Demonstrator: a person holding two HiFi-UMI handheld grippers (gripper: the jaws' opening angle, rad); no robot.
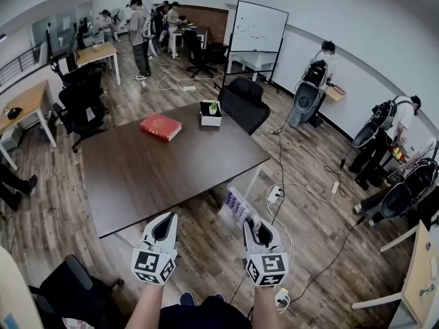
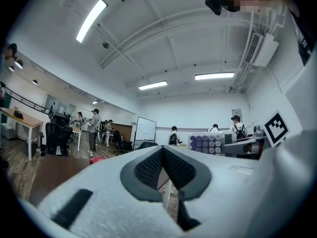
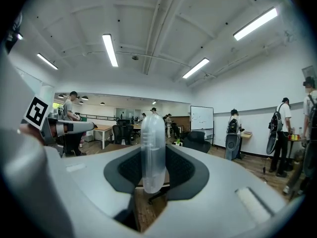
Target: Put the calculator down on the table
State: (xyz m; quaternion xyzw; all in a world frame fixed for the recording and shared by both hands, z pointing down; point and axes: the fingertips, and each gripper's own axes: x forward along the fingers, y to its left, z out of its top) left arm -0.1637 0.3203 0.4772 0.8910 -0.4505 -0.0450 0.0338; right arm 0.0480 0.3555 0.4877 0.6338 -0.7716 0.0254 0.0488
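Observation:
The calculator point(image 1: 236, 204), white with rows of purple keys, hangs over the floor just off the near right corner of the dark brown table point(image 1: 137, 177). My right gripper point(image 1: 252, 223) is shut on its near edge. The right gripper view shows the calculator point(image 3: 152, 150) edge-on, upright between the pads. In the left gripper view the calculator point(image 2: 210, 143) faces me at the right. My left gripper point(image 1: 164, 223) is beside the right one, below the table's near edge. Its pads meet at the tip and nothing is between them point(image 2: 162, 152).
A red book point(image 1: 160, 126) and a small white box with a plant point(image 1: 210, 114) lie on the far part of the table. A black chair point(image 1: 243, 103) stands behind it, another point(image 1: 75, 286) at my lower left. A power strip point(image 1: 276, 195) and cables lie on the floor at right. People stand around the room.

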